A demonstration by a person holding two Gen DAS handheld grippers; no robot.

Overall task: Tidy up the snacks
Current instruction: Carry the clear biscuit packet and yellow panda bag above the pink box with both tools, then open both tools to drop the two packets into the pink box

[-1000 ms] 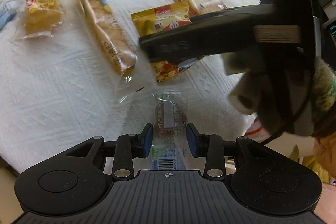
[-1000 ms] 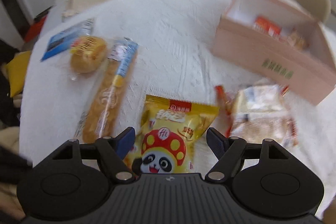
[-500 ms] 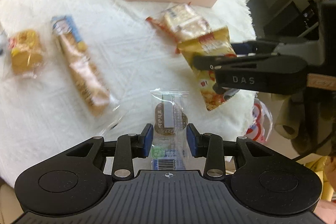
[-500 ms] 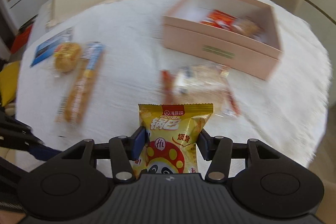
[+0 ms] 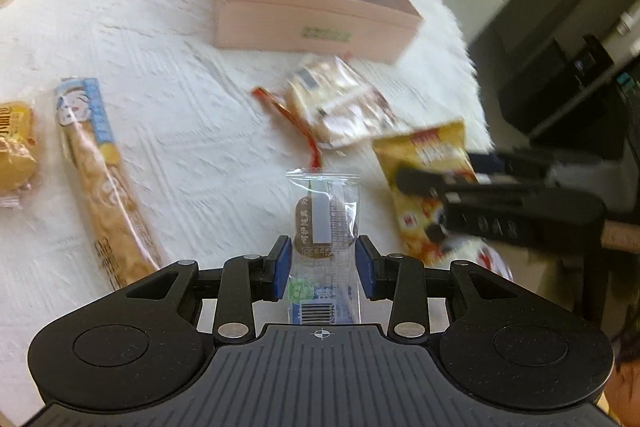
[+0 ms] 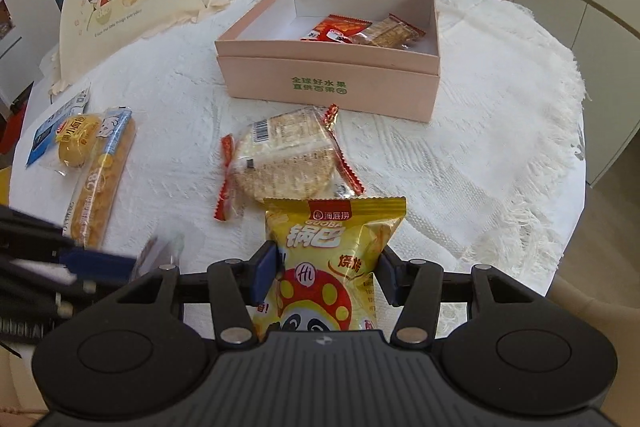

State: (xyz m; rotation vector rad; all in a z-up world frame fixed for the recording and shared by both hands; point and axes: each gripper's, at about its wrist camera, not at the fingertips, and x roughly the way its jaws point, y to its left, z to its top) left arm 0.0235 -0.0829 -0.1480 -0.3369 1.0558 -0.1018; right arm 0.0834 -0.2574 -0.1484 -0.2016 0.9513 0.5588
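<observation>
Between the left gripper (image 5: 323,269) fingers a clear-wrapped brown cookie packet (image 5: 323,227) is clamped, held above the desk (image 5: 180,67), on the near side of the pink box (image 6: 328,83). A yellow panda crisps bag (image 6: 334,259) is clamped between the right gripper (image 6: 326,277) fingers, also held up on the near side of the box. Two snacks are seen lying inside the box: a red packet (image 6: 338,29) and a cracker packet (image 6: 390,31) touching it. Just in front of the box a round rice-cracker pack (image 6: 284,159) is laid on the white cloth. Well left of the box a long bread stick (image 6: 102,183) is laid, with a small yellow cake (image 6: 76,143) touching its far side.
</observation>
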